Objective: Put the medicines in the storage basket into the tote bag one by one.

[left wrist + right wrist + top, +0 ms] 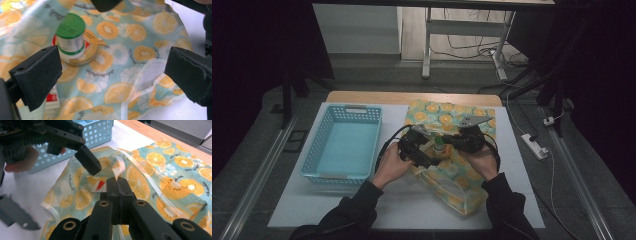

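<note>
Citrus-print bag (457,170) lies on white table (522,200), right of middle, reaching far edge; blue perforated basket (343,145) at left. Green-capped bottle (70,37) stands on round tin (86,53) inside bag mouth. Right gripper (117,180) pressed together, pinching translucent bag rim. Left gripper (112,75) spread wide, holding nothing. Bag judged light, floppy, slick: best gripped at stiffer rim. Room dim; cables on floor.

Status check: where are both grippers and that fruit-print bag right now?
Left gripper open above the fruit-print bag, nothing between its jaws. Right gripper shut on the bag's clear edge strip. Green-capped bottle upright at the bag. Blue basket stands apart, left.
</note>
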